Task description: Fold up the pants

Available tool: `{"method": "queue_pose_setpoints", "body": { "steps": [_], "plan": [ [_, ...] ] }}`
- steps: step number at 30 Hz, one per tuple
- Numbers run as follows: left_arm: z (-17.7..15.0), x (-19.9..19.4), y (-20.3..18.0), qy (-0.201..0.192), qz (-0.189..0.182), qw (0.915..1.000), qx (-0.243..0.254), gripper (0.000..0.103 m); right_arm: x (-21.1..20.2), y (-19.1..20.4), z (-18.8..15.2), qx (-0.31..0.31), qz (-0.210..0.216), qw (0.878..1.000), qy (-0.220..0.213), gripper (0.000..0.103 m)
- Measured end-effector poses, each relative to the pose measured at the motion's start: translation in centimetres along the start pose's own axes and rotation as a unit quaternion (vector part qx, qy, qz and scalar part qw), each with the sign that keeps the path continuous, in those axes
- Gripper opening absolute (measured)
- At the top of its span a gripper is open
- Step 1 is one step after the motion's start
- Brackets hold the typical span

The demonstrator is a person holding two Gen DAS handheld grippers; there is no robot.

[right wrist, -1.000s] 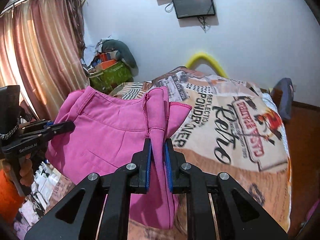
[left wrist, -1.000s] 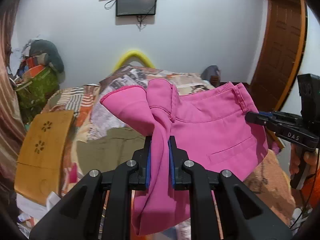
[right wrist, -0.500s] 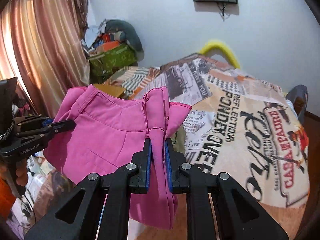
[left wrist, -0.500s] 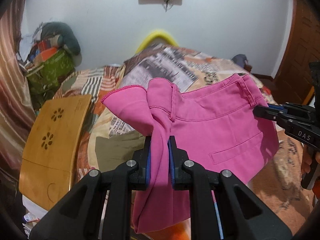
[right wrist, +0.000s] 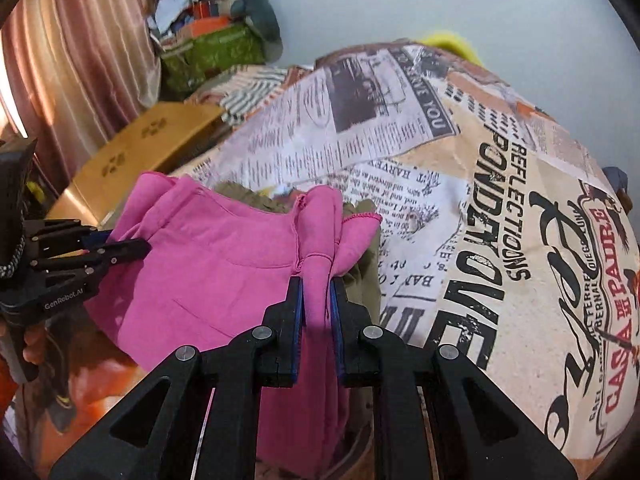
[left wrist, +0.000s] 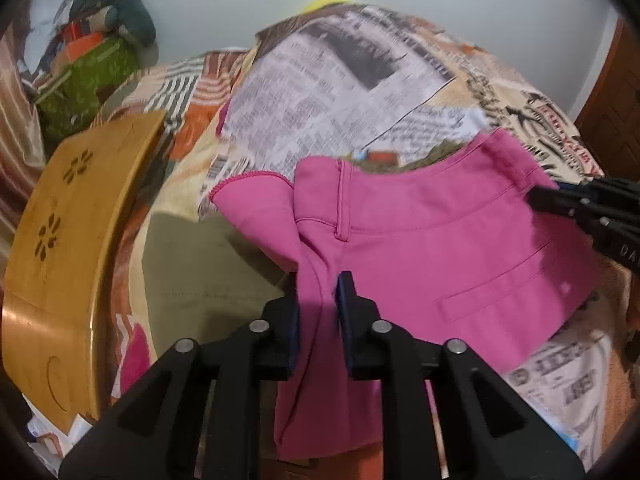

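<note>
Soft pink pants [left wrist: 420, 248] w/ welt pocket hang bunched; left gripper [left wrist: 318, 300] & right gripper [right wrist: 317, 292] both clamp fabric, above newsprint-pattern bed [right wrist: 460, 184].

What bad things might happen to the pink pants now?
The pink pants hang between the left gripper and the right gripper, each shut on a bunched bit of cloth. That bunch might land as a lump, so the fold could come out crooked. The loose lower part may drape over the olive cloth already on the bedspread and mix with it. If either grip slips, one side would likely drop.
</note>
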State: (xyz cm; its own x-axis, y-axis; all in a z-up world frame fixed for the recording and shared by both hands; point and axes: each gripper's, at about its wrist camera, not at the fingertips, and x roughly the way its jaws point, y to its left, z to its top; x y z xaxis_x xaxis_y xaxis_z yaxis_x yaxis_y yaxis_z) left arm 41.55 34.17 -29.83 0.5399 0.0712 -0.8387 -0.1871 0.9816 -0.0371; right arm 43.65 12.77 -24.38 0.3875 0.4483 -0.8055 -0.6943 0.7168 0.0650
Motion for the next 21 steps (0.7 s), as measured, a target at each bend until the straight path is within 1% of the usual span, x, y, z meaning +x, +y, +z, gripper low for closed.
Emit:
{"method": "queue_pose_setpoints", "body": {
  "steps": [1, 2, 5, 6, 7, 8, 10, 12, 15, 18, 21],
  "plan": [
    [-0.1, 0.1, 0.3, -0.001, -0.001, 1.0, -0.003, 0.027, 0.2, 0.0, 0.0, -0.002, -0.003, 1.0, 0.005, 0.014],
    [-0.3, 0.1, 0.7, -0.003, -0.004, 1.0, -0.008, 0.031, 0.4, 0.0, 0.0, -0.005, -0.005, 1.0, 0.01, 0.016],
    [-0.6, -0.5, 1.5, -0.008, -0.007, 0.9999, -0.009, 0.033, 0.3, 0.2, -0.1, -0.018, -0.016, 1.0, 0.018, 0.017],
    [-0.7, -0.6, 1.7, -0.008, -0.001, 0.9999, -0.007, 0.033, 0.3, 0.2, -0.2, -0.022, -0.022, 0.999, 0.023, 0.018],
    [-0.9, -0.8, 2.0, -0.007, 0.017, 0.9998, -0.004, 0.033, 0.3, 0.1, -0.2, -0.024, -0.025, 0.999, 0.028, 0.02],
    [-1.1, -0.8, 2.2, -0.006, 0.027, 0.9996, -0.003, 0.033, 0.1, 0.0, -0.5, -0.025, -0.026, 0.999, 0.033, 0.021],
    [-1.6, -0.7, 3.0, 0.002, 0.026, 0.9996, -0.006, 0.033, -0.2, -0.3, -0.9, -0.023, -0.028, 0.999, 0.038, 0.026],
    [-2.3, -0.2, 3.8, 0.021, 0.025, 0.9993, -0.019, 0.033, -0.3, -0.6, -1.4, -0.024, -0.033, 0.998, 0.045, 0.03],
    [-2.9, -0.4, 3.8, 0.029, 0.031, 0.9989, -0.02, 0.033, -1.2, -0.9, -1.9, -0.02, -0.039, 0.998, 0.051, 0.03],
    [-2.8, -1.9, 3.4, 0.026, 0.029, 0.9988, -0.027, 0.033, -3.5, -0.9, -1.9, -0.013, -0.039, 0.998, 0.042, 0.03],
    [-2.4, -4.7, 2.6, 0.01, 0.025, 0.9993, -0.027, 0.033, -6.9, -0.6, -1.4, -0.005, -0.03, 0.999, 0.012, 0.03]
  ]
}}
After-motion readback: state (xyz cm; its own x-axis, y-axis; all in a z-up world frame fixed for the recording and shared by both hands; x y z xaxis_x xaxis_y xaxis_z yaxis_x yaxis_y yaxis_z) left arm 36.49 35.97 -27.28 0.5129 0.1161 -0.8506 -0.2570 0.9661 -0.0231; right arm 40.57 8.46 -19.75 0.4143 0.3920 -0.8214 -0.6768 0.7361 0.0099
